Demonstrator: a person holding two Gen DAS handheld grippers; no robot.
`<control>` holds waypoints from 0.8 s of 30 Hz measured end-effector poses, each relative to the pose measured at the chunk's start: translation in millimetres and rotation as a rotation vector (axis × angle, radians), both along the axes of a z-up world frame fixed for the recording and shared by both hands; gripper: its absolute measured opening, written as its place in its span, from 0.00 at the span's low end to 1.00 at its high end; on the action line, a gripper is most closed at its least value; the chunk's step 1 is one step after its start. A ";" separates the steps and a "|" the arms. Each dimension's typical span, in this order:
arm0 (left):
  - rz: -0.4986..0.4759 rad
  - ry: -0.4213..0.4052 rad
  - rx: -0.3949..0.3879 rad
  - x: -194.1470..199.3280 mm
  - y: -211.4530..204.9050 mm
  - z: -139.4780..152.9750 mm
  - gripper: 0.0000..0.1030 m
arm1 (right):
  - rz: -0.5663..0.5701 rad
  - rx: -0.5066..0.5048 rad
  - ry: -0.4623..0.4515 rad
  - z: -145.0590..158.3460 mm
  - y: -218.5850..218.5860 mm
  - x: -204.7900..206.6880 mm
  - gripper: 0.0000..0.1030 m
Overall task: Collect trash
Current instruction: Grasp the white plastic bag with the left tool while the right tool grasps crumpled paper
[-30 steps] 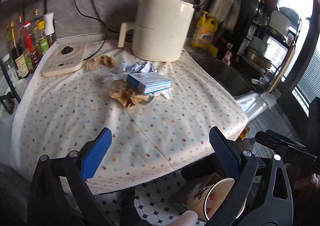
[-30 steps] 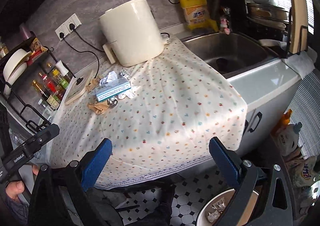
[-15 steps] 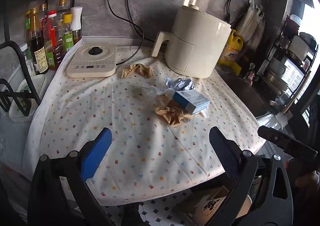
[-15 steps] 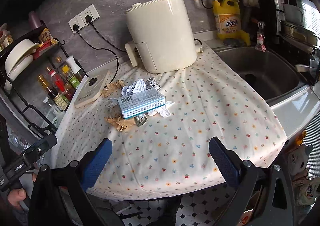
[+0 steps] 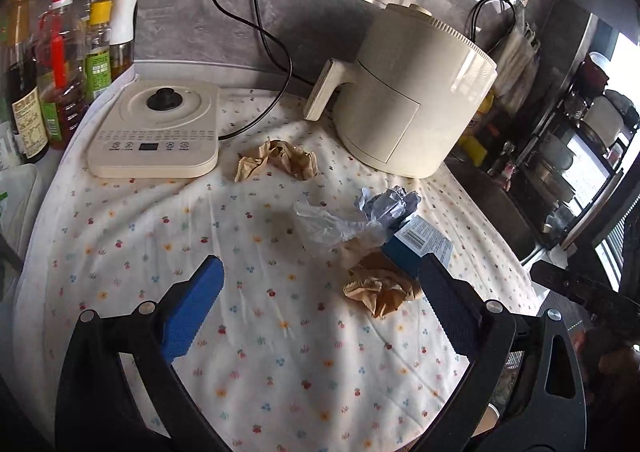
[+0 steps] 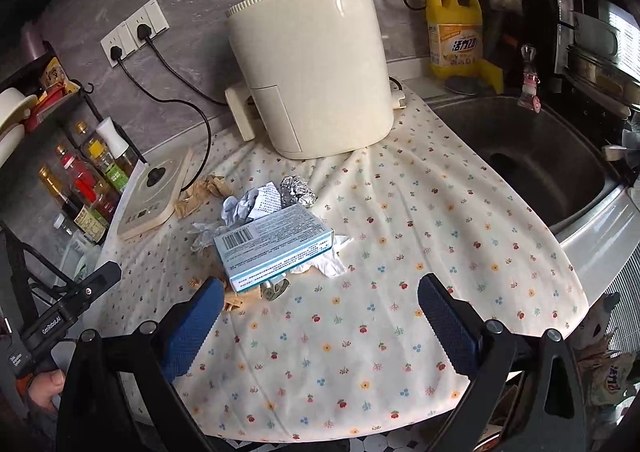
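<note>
Left gripper (image 5: 320, 292): we see its blue fingers (image 5: 192, 308) spread wide with nothing between them, hovering over the near part of the counter (image 5: 120, 219).
Right gripper (image 6: 320, 312): we see its fingers (image 6: 448, 324) just as wide apart and empty, above the near edge of the flowered cloth (image 6: 400, 252).
Nearest trash: we find a crumpled brown paper (image 5: 380, 288) lying just beyond the left gripper's right finger, partly under the blue-and-white box (image 6: 276, 244).
Box: it lies flat on top of the pile, barcode end up; a small metal piece (image 6: 276, 288) shows beneath it, and we cannot tell what it is.
Middle of the pile: clear plastic wrap (image 5: 328, 223), a white-blue paper wad (image 5: 388, 203) and a foil ball (image 6: 298, 191) sit touching one another behind the box.
Farther trash: a second brown paper wad (image 5: 276, 161) lies apart from the pile, just beside the flat cooker (image 5: 156, 131).
Back of the counter: the cream air fryer (image 6: 312, 63) stands upright near the wall.
Left edge: sauce bottles (image 5: 60, 67) stand in a rack.
Right side: the sink (image 6: 532, 167) adjoins the counter, with a yellow detergent bottle (image 6: 454, 31) behind it.
</note>
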State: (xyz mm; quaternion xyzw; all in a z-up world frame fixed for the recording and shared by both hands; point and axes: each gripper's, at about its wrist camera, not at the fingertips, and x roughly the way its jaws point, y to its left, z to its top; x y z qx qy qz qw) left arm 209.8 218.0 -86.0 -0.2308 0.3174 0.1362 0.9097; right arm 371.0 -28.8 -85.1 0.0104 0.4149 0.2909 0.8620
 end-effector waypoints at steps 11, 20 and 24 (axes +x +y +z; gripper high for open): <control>-0.114 0.065 -0.088 66.5 26.6 -40.0 0.94 | -0.057 -0.031 0.014 -0.7 21.4 21.5 0.87; -0.204 0.122 -0.094 104.6 30.3 -64.5 0.93 | -0.085 -0.061 0.016 0.3 39.2 29.5 0.85; -0.272 0.161 0.042 119.5 14.4 -65.6 0.92 | -0.115 -0.069 0.023 -1.1 37.9 36.0 0.85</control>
